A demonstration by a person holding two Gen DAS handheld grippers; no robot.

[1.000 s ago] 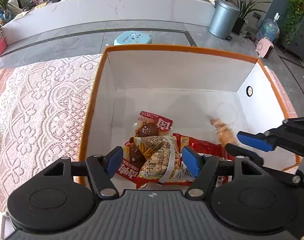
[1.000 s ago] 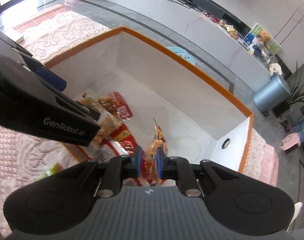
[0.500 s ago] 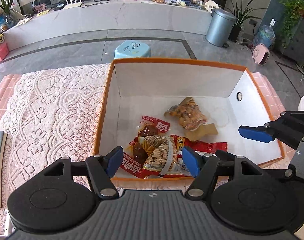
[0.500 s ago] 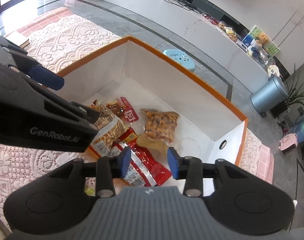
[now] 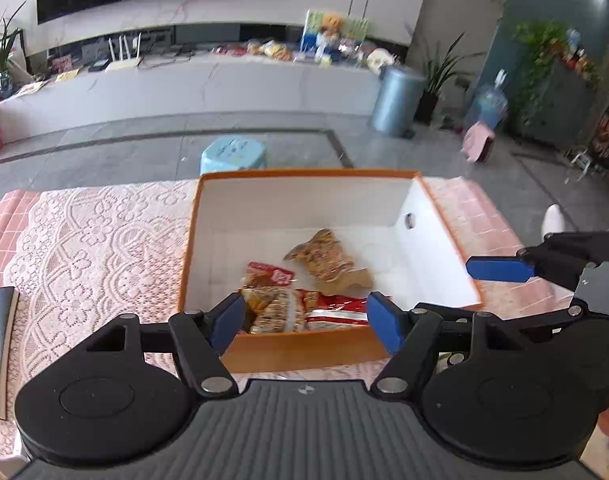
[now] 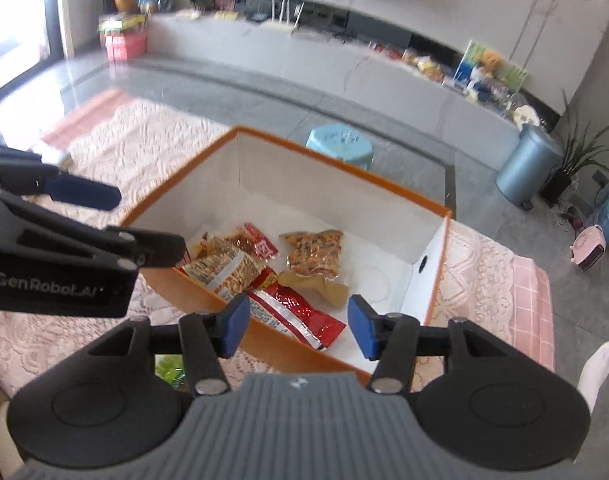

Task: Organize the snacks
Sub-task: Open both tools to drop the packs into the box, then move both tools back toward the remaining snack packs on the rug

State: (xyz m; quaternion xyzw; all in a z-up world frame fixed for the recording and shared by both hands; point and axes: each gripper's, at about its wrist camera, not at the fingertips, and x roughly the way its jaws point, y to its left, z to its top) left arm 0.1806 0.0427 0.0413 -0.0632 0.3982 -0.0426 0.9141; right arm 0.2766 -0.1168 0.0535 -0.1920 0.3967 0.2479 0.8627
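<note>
Four snack packets (image 6: 264, 268) lie gathered inside the orange-rimmed box (image 5: 304, 350) on the desk, collected there for tidiness. Above the box's near edge, the left tool (image 5: 304, 318) and right tool (image 6: 298, 326) hang empty, jaws spreading apart, nothing between them.

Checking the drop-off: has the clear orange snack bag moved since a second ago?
Yes. The clear orange snack bag has left the right gripper and lies flat on the box floor.

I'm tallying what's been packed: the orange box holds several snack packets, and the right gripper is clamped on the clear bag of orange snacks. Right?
Not quite. The right gripper holds nothing; its jaws are opening. The clear bag of orange snacks lies on the floor of the orange box with the other packets, as the right wrist view shows.
</note>
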